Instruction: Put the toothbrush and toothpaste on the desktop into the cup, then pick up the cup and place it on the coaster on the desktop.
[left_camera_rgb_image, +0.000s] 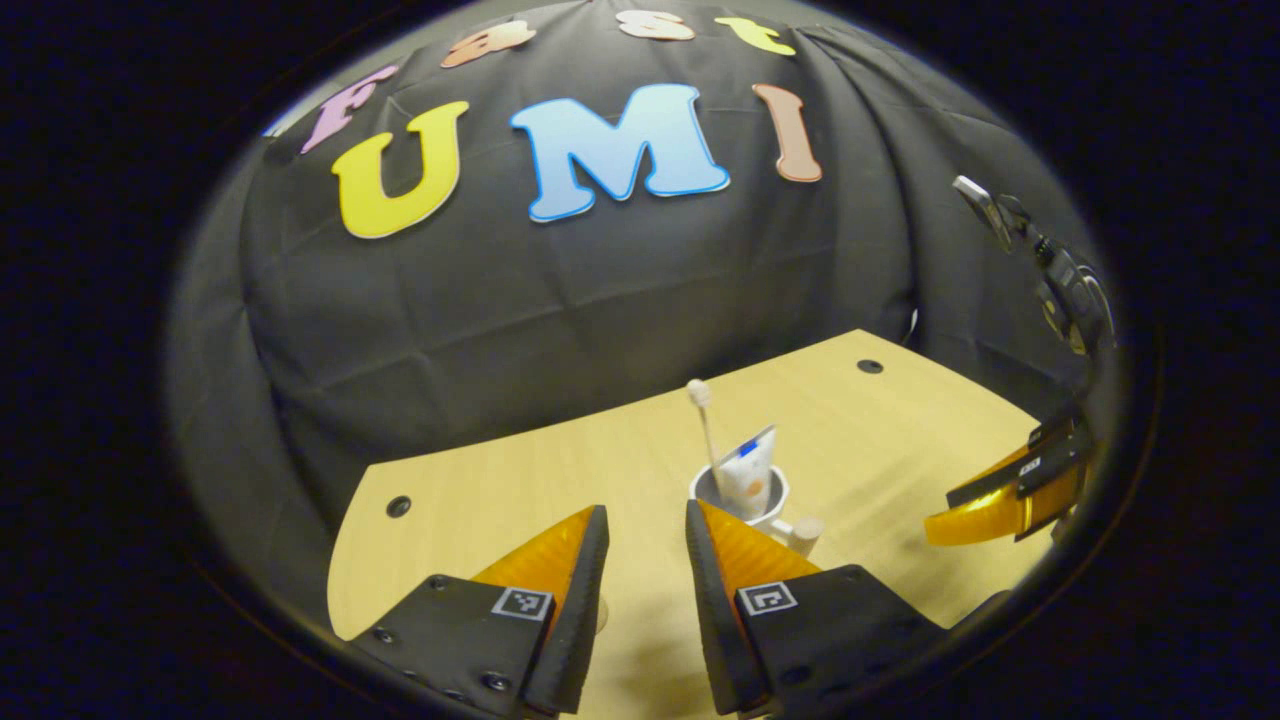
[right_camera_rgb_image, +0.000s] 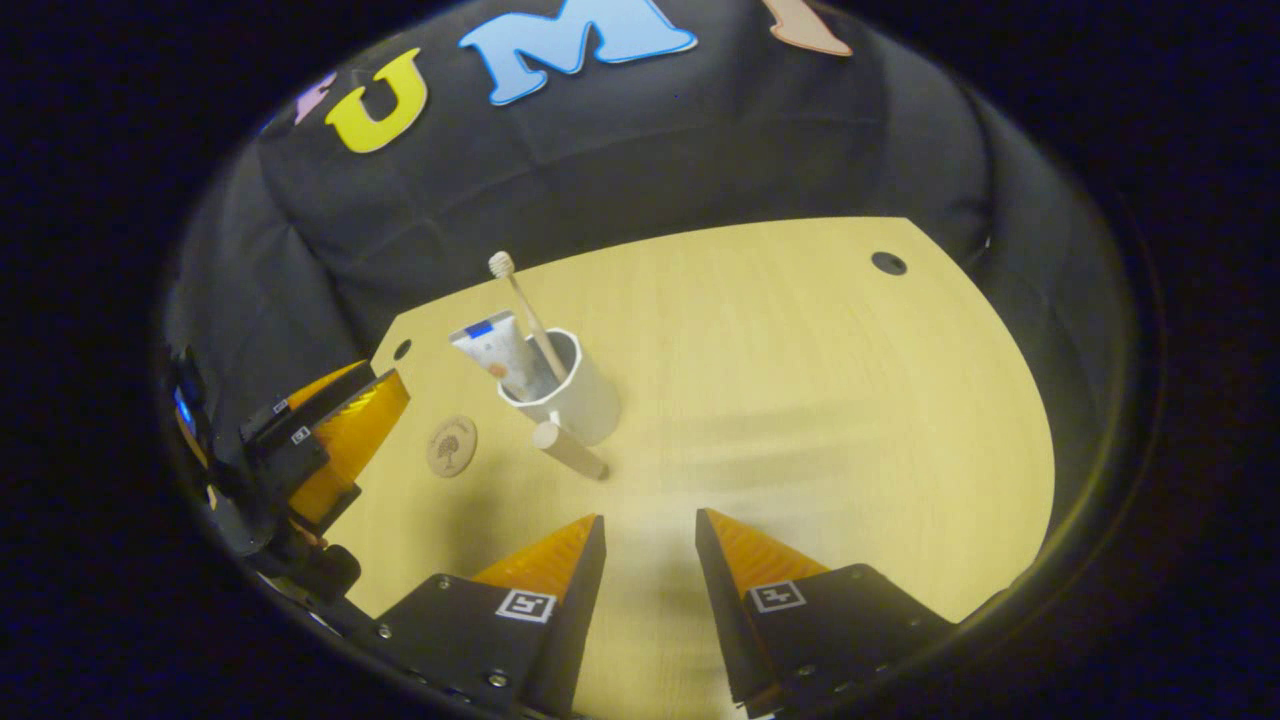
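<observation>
A white cup (right_camera_rgb_image: 578, 398) with a wooden stick handle (right_camera_rgb_image: 570, 451) stands on the pale wooden desktop (right_camera_rgb_image: 800, 400). Inside it lean the toothbrush (right_camera_rgb_image: 525, 305) and the white toothpaste tube (right_camera_rgb_image: 495, 350). A round wooden coaster (right_camera_rgb_image: 452, 445) lies flat on the desk just left of the cup. In the left gripper view the cup (left_camera_rgb_image: 770, 505) sits right behind my right finger, with the toothbrush (left_camera_rgb_image: 705, 425) and the toothpaste tube (left_camera_rgb_image: 748, 470) sticking up. My left gripper (left_camera_rgb_image: 647, 525) is open and empty. My right gripper (right_camera_rgb_image: 650, 530) is open and empty, short of the cup.
The right gripper (left_camera_rgb_image: 1000, 500) hangs at the desk's right edge in the left gripper view; the left gripper (right_camera_rgb_image: 340, 440) shows near the coaster in the right gripper view. Dark screw holes (right_camera_rgb_image: 888, 263) mark the desk corners. Black cloth walls the far side.
</observation>
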